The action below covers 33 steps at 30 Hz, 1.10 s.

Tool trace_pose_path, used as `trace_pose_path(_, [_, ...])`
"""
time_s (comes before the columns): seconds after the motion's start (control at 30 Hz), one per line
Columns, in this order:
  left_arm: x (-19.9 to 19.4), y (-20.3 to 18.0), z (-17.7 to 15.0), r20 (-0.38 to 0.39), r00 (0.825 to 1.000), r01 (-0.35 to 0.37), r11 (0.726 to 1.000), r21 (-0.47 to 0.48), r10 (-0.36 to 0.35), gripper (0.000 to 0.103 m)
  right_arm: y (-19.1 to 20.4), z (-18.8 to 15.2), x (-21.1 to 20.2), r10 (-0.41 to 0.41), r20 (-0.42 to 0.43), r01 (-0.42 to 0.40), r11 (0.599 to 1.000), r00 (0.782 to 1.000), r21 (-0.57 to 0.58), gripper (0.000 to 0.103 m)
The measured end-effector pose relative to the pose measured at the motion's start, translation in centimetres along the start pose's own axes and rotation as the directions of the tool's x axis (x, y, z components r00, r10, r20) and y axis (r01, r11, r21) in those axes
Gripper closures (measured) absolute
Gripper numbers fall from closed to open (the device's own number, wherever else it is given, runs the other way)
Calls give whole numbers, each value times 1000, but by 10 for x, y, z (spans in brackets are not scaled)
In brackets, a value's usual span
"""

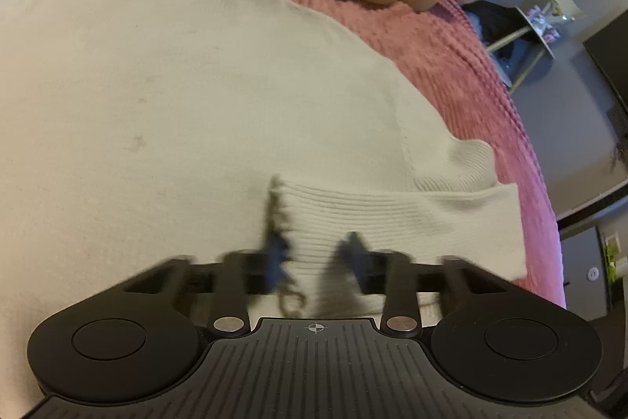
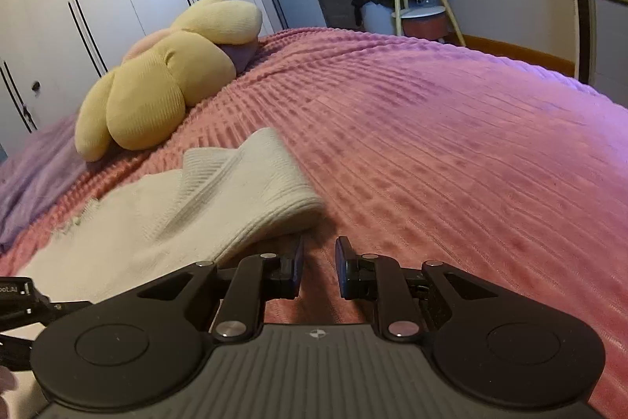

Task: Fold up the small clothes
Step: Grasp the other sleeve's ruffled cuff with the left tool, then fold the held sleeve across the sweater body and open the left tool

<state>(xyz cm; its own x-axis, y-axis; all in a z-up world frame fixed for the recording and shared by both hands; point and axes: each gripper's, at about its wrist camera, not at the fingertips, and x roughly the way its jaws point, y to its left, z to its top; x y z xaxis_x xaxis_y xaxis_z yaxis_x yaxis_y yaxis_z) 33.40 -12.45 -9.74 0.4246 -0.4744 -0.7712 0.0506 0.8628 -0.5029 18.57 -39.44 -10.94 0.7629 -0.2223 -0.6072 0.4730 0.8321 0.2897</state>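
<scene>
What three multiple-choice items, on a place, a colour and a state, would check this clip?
1. The plush toy lies: A on the bedspread; B on the floor; C on a stool.
2. The bedspread is: A blue; B pink; C green.
3. Between the left fingers is: A nothing; B the plush toy; C the sleeve of the sweater.

Key:
1. A: it rests on the bedspread, beyond the sweater.
2. B: the ribbed cover is pink in both views.
3. C: the sleeve's end sits between the fingers.
</scene>
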Motion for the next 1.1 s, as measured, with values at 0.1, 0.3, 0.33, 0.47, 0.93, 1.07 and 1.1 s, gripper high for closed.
trace_pose_path(0.1, [-7, 9, 7, 4, 998, 55, 998, -33, -55, 93, 7, -1, 1, -21, 15, 22, 999, 1000, -50, 86])
trace_pose_path(0.3, [-49, 21, 31, 126, 991, 51, 999, -4, -50, 94, 24, 1, 2, -27, 28, 30, 989, 999, -142, 85])
trace_pose_path(0.33, [-57, 26, 35, 142, 989, 41, 999, -1, -41, 94, 28, 2, 2, -24, 30, 29, 987, 999, -161, 84])
trace_pose_path(0.47, [-73, 50, 47, 192, 980, -51, 999, -2, 50, 94, 49, 3, 9, 41, 5, -39, 974, 999, -223, 83])
trace_pose_path(0.93, [-50, 93, 43, 159, 983, -84, 996, -29, 88, 73, 90, 3, 47, 18, -38, -31, 927, 999, -374, 83])
trace_pose_path(1.07, [-44, 90, 41, 166, 982, -95, 995, 11, 91, 88, 92, 2, 47, 22, -39, -36, 923, 999, -383, 83])
trace_pose_path(1.1, [-44, 89, 42, 161, 983, -94, 995, 19, 90, 94, 92, 2, 48, 21, -39, -35, 922, 999, -386, 83])
